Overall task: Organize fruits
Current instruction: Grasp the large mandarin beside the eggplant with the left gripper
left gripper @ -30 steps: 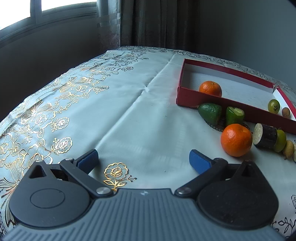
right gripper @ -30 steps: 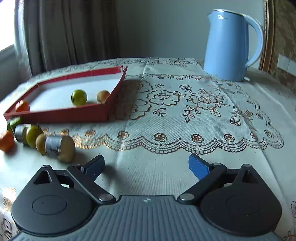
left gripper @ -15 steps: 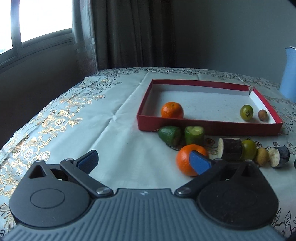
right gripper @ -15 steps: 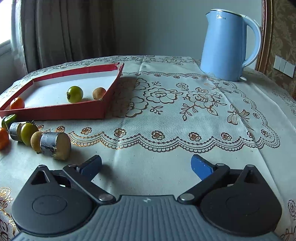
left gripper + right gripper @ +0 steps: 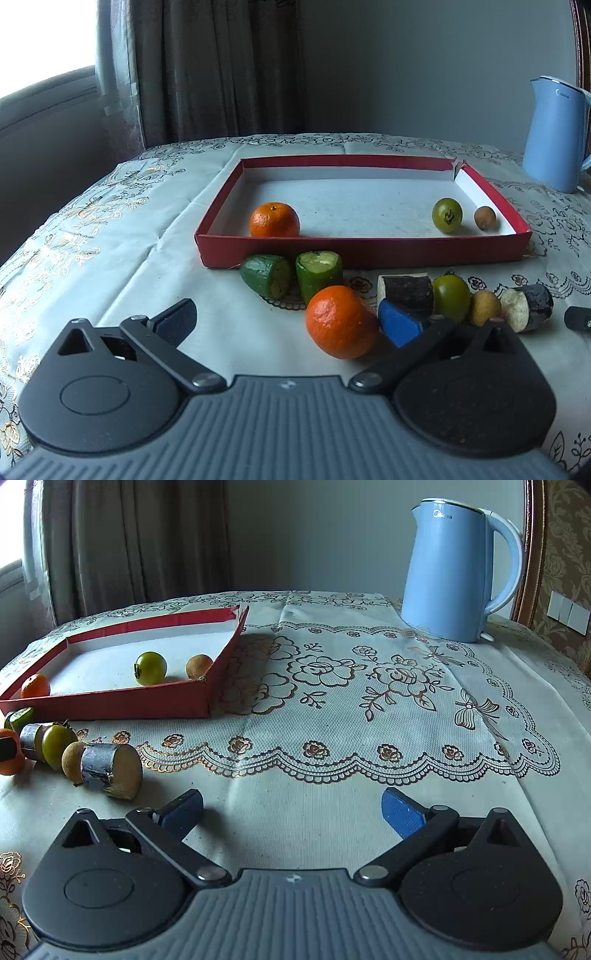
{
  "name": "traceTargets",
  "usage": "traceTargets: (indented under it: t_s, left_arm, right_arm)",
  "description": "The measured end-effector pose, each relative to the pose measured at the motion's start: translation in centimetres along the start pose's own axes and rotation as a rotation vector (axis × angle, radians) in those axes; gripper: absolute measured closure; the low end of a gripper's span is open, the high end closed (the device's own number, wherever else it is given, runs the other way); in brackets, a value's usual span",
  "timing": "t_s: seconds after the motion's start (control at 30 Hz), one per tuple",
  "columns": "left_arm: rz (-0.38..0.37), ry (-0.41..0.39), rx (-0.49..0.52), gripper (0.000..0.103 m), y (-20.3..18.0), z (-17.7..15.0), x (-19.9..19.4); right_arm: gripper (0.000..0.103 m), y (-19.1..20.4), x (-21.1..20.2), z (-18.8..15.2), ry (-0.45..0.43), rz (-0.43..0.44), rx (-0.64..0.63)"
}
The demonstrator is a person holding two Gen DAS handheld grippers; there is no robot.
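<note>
A red tray (image 5: pixel 364 251) holds an orange (image 5: pixel 274 220), a green tomato (image 5: pixel 447 215) and a small brown fruit (image 5: pixel 484 217). In front of it on the cloth lie two green cucumber pieces (image 5: pixel 291 274), a loose orange (image 5: pixel 339 321), two dark eggplant pieces (image 5: pixel 408 293), another green tomato (image 5: pixel 451 297) and a small yellow fruit (image 5: pixel 484 307). My left gripper (image 5: pixel 286 319) is open; the loose orange sits just inside its right finger. My right gripper (image 5: pixel 291 808) is open and empty over bare cloth, right of an eggplant piece (image 5: pixel 110 770).
A blue electric kettle (image 5: pixel 456 568) stands at the back right of the table. The tray (image 5: pixel 110 701) shows at the left in the right wrist view. Curtains and a window lie behind the table. A lace cloth covers the table's right half.
My left gripper has swung right and moved closer to the row of fruit; the loose orange now lies between its fingers. My right gripper has shifted slightly and stays open.
</note>
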State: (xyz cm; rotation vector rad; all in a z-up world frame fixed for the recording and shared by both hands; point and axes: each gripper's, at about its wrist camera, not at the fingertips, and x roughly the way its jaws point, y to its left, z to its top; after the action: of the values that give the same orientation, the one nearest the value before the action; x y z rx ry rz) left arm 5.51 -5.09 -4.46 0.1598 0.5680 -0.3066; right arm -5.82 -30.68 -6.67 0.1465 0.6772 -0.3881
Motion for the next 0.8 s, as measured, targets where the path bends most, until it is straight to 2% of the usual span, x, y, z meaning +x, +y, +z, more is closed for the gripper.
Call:
traceTargets:
  t_s: [0.1,0.27,0.3,0.33,0.4,0.8]
  left_arm:
    - [-0.01,0.004,-0.008,0.001,0.1,-0.3,0.2]
    - [-0.071,0.0,-0.009,0.024,0.3,-0.6,0.3]
    - [-0.087,0.003,-0.01,0.033,0.3,-0.7,0.4]
    - [-0.106,0.014,-0.008,0.047,0.2,-0.8,0.4]
    - [-0.108,0.029,0.005,0.061,0.0,-1.0,0.6]
    - [-0.133,0.018,-0.033,0.062,0.9,-1.4,-0.8]
  right_arm:
    - [0.0,0.0,0.0,0.0,0.0,0.0,0.0]
    - [0.0,0.0,0.0,0.0,-0.001,0.0,0.0]
    - [0.0,0.0,0.0,0.0,-0.001,0.0,-0.001]
    - [0.0,0.0,0.0,0.0,-0.001,0.001,-0.001]
    - [0.0,0.0,0.0,0.0,-0.001,0.0,-0.001]
    - [0.0,0.0,0.0,0.0,-0.001,0.001,-0.001]
